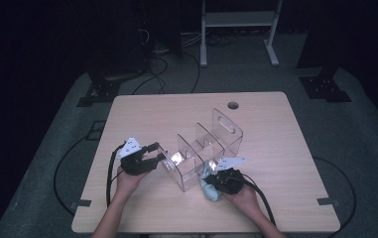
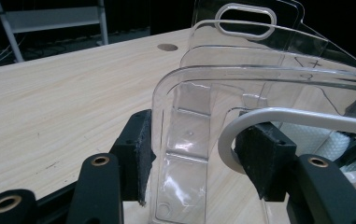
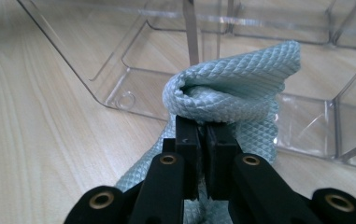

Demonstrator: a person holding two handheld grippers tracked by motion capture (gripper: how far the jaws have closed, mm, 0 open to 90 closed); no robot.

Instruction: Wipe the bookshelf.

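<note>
Left gripper (image 1: 157, 152) level, pointing right, jaws clamped across end wall of clear organizer (image 1: 204, 148) at table (image 1: 276, 148) centre. Right gripper (image 1: 213, 177) at organizer's near side, pointing away from person, jaws pinched tight on folded cloth (image 3: 234, 88). In high view, cloth (image 1: 210, 190) mostly hidden under right gripper. In left gripper view, organizer (image 2: 185, 135) cut off at right.
</note>
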